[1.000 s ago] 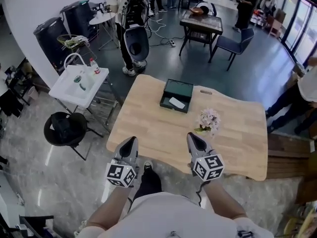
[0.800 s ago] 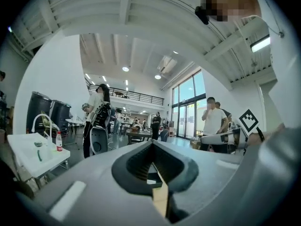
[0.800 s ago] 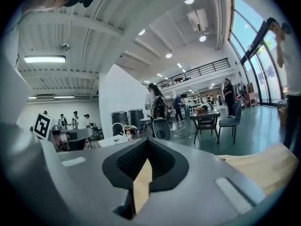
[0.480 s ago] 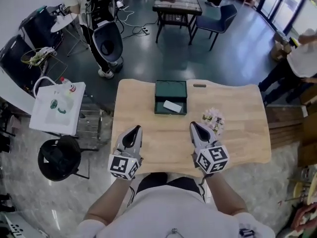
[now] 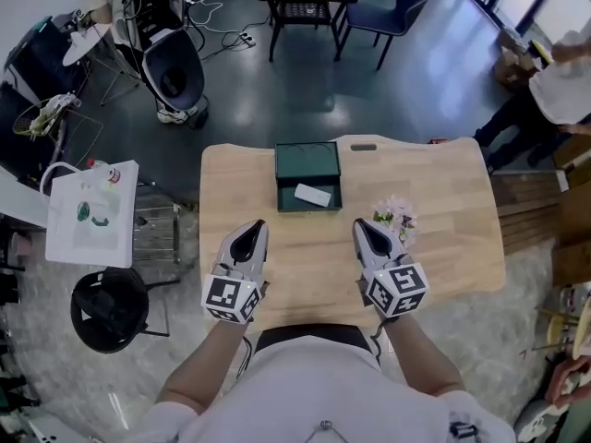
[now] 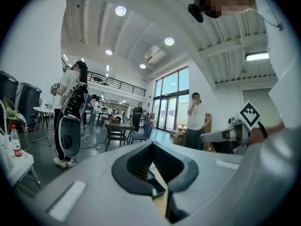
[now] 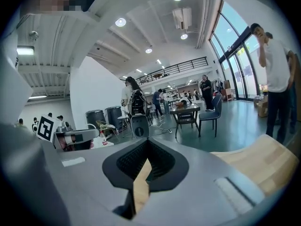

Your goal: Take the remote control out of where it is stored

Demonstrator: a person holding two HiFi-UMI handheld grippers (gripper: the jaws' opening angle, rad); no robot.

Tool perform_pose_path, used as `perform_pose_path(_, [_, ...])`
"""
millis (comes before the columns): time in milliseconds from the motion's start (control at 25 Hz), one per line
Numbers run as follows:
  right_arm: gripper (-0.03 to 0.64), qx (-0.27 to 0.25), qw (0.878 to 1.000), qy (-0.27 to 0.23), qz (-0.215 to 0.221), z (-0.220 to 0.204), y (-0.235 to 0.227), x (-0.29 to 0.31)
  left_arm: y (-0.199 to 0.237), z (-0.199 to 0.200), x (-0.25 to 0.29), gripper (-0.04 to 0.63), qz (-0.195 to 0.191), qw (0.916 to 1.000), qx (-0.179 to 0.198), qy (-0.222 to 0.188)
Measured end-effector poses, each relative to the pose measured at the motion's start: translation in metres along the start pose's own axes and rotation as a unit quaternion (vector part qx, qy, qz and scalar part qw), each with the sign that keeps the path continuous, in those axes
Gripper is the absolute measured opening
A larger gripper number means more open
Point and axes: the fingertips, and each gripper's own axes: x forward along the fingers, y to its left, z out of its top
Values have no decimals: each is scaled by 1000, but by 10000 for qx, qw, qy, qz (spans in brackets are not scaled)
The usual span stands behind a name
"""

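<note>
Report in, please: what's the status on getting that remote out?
Left gripper and right gripper shut, empty, above the table. Remote lying in open box, untouched. Flowers beside right gripper, not blocking the box.

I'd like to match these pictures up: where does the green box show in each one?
Head view: box open at the table's far middle.
Left gripper view: probably the dark corner low in the slit between the jaws.
Right gripper view: not made out.
Shared landmark: blue chair, also at and.
</note>
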Motion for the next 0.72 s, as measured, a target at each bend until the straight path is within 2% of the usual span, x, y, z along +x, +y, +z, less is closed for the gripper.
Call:
perform_pose_path(80, [28, 43, 10000, 10, 78, -1, -3, 10, 3, -7, 12, 1, -82, 9996, 127, 219])
perform_pose_path(200, [28, 122, 9998, 42, 165, -3, -7, 26, 11, -27, 44, 1, -346, 9944, 485, 874])
perform_pose_path(280, [28, 186, 9996, 108, 187, -8, -13, 34, 12, -47, 69, 1, -634, 9852, 853, 1349])
perform_pose_path(440, [28, 368, 9989, 234, 173, -27, -36, 54, 9, -94, 129, 35, -1198, 9568, 1749, 1988])
perform_pose_path(520, [28, 500, 9982, 298, 153, -38, -49, 64, 9, -121, 158, 48, -1478, 9375, 2134, 2319])
perform_pose_path(560, [28, 597, 9975, 343, 126, -44, -53, 66, 8, -138, 169, 63, -1659, 9240, 2334, 2536])
perform_pose_path(640, [28, 786, 9959, 441, 81, -56, -59, 68, 8, -175, 189, 85, -2036, 8886, 2763, 3044])
perform_pose_path(720, [28, 924, 9943, 527, 74, -66, -66, 69, 12, -217, 206, 123, -2359, 8446, 3220, 3569])
